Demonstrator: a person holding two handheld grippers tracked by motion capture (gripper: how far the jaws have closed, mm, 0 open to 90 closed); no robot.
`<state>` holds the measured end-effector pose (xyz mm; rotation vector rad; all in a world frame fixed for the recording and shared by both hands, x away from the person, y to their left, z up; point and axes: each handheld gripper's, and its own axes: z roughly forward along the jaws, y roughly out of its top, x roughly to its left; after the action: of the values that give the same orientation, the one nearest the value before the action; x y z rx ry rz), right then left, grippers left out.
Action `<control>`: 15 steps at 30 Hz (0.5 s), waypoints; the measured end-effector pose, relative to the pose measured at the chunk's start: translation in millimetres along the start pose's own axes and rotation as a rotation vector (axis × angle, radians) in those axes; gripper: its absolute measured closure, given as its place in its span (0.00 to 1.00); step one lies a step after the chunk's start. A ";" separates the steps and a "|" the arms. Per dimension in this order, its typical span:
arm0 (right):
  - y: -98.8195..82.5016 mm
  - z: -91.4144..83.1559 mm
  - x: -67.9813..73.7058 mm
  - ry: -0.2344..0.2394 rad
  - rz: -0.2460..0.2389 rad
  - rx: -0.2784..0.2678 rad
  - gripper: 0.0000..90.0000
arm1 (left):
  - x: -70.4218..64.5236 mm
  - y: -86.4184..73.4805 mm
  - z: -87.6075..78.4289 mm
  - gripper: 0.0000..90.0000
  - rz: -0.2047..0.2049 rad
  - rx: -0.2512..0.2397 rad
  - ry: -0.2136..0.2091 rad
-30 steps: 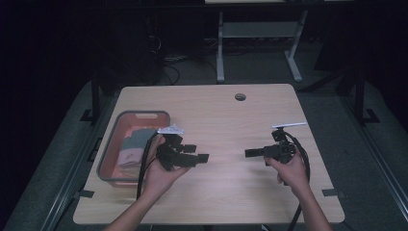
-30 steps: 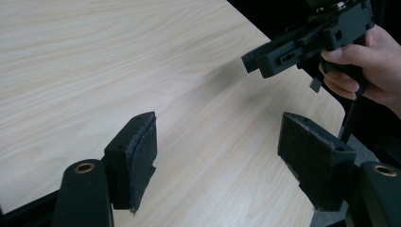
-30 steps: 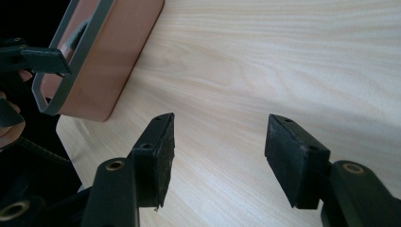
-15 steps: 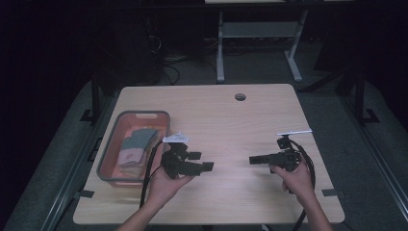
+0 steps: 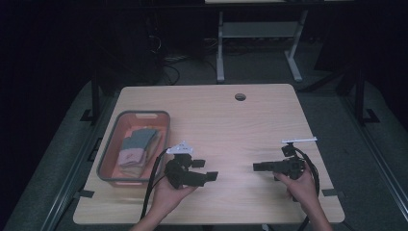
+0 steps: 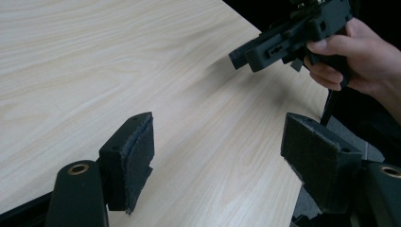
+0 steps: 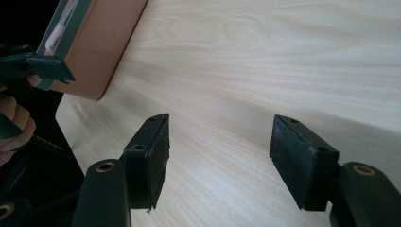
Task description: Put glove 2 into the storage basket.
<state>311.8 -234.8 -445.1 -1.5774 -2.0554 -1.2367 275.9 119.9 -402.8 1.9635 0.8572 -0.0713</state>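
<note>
Looks close to finished, judging by the layout: folded socks (image 5: 137,144) already inside the red basket (image 5: 107,149) at the left side of the tabletop (image 5: 231,125), with no loose items anywhere on the bare wood. Holds nothing in the left gripper (image 5: 206,169), jaws spread wide over plain tabletop just to the right of the basket's near corner, well clear of the socks. Holds nothing in the right gripper (image 5: 257,167) either, jaws apart and just now opening further, nothing between the pads, aimed leftwards across the front of the tabletop toward the other hand. Seems to leave little beyond setting both tools down or pulling back. Cannot tell from here how many socks lie in the basket, or whether more wait off the tabletop.
</note>
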 end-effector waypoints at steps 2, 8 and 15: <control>-2.3 0.1 0.5 0.004 -0.006 0.003 0.42 | -1.6 -4.1 1.1 0.29 0.003 -0.003 -0.005; -8.1 0.0 1.3 0.013 -0.003 0.002 0.41 | -5.2 -12.8 3.4 0.29 0.012 -0.002 -0.009; -16.6 0.8 3.3 0.018 -0.014 0.004 0.40 | -9.8 -25.0 4.2 0.29 0.025 -0.011 -0.013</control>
<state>296.1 -232.8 -451.0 -1.5477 -2.0596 -1.2466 255.0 118.7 -420.0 1.9606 0.8234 -0.0644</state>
